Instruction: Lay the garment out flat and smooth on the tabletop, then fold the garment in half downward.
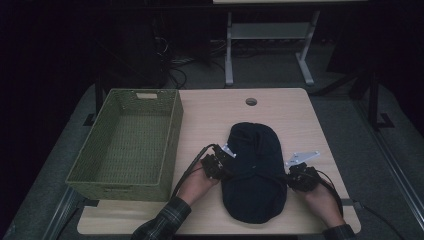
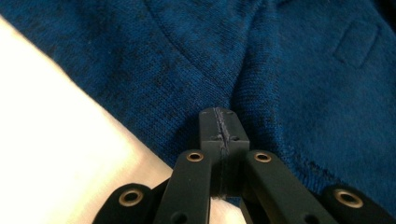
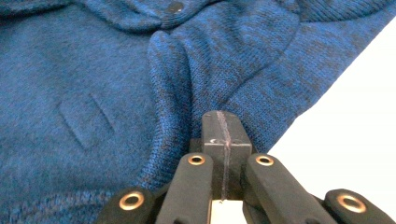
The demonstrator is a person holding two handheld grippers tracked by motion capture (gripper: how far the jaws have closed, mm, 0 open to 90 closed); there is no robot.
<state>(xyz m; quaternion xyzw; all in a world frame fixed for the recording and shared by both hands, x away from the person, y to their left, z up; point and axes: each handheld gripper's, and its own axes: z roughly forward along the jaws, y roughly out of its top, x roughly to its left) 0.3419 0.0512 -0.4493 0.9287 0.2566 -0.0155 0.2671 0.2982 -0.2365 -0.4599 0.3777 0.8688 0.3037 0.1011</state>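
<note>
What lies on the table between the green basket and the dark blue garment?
In the high view, the left gripper and the hand holding it lie between the green basket and the dark blue garment; farther back, only bare table.

green basket [image 1: 125, 142] blocking left, bare table [image 1: 290, 107] beyond garment [image 1: 255, 170]

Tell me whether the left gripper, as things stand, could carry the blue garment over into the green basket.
Probably yes. The left gripper is pinched shut on the blue garment at its left edge, and the green basket sits open-topped right beside it with nothing between. The right gripper grips the other edge.
</note>
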